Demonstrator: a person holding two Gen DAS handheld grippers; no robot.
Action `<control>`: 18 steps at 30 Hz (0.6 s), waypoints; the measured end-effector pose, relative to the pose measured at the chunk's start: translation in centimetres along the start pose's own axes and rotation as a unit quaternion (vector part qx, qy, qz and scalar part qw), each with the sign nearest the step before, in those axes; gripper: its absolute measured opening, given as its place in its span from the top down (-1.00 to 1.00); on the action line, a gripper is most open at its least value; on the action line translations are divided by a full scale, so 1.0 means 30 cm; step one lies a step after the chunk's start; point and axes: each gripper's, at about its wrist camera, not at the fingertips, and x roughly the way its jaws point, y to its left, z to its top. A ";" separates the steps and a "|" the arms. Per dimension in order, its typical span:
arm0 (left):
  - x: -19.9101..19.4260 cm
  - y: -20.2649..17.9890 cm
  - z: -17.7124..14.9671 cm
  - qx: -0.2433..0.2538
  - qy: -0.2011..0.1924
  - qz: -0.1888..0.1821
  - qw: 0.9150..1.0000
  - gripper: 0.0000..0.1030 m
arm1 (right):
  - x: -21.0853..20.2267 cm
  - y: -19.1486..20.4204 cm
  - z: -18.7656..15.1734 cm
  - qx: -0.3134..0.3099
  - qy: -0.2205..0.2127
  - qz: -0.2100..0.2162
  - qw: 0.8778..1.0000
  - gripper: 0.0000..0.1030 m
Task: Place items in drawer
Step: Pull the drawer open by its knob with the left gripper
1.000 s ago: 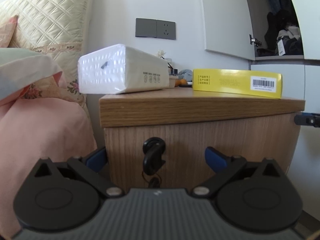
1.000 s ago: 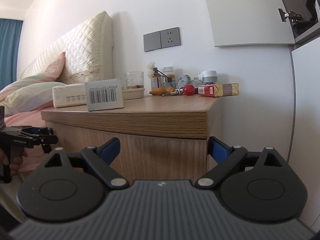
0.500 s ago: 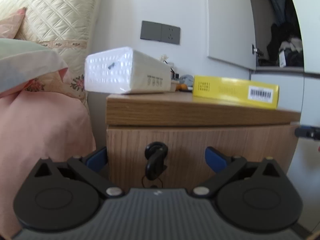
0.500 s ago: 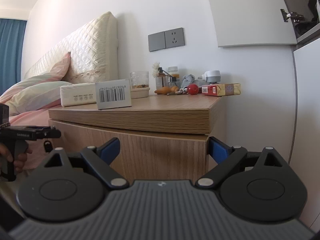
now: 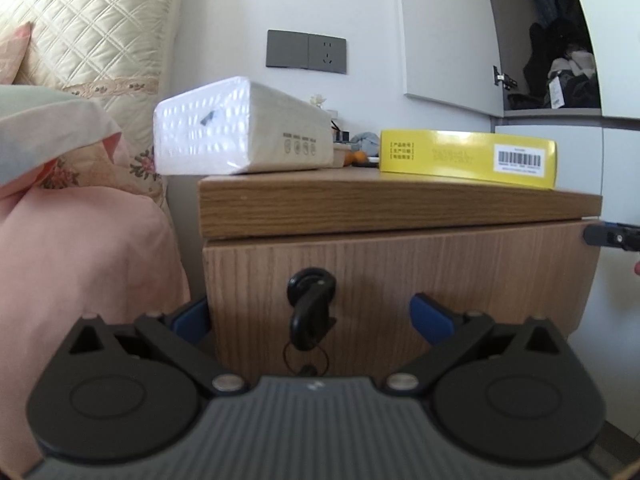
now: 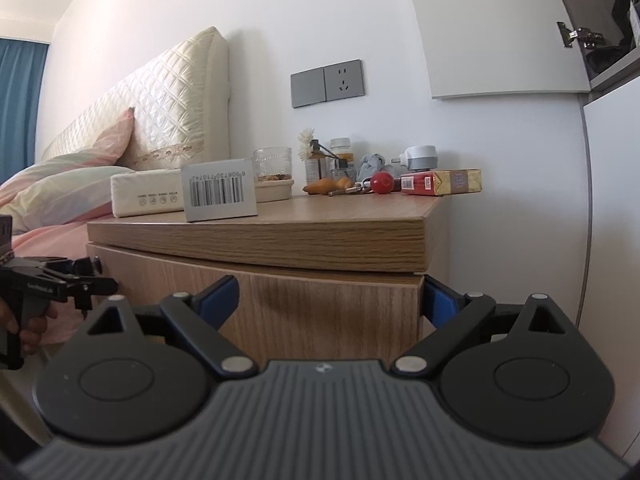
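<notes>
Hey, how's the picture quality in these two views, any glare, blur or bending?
Left wrist view: glare whitens the tissue pack end; the nightstand edge and yellow box look soft. Right wrist view: sharper barcode, wall lines bowed by the fisheye.

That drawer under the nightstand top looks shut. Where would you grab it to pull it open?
By the black key sticking out of the drawer front, which shows no other handle. The left gripper is open and lined up with it, so come straight in from the front, fingers either side, close, then pull back.
</notes>
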 end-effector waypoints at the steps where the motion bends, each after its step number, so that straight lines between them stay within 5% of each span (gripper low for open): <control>1: -0.001 -0.001 0.000 -0.002 0.000 0.000 1.000 -0.99 | -0.001 -0.004 0.003 0.002 0.003 0.004 1.000 -0.90; 18: -0.113 -0.027 -0.035 -0.016 -0.018 0.002 1.000 -0.99 | -0.098 0.033 0.011 -0.015 0.029 0.030 0.999 -0.91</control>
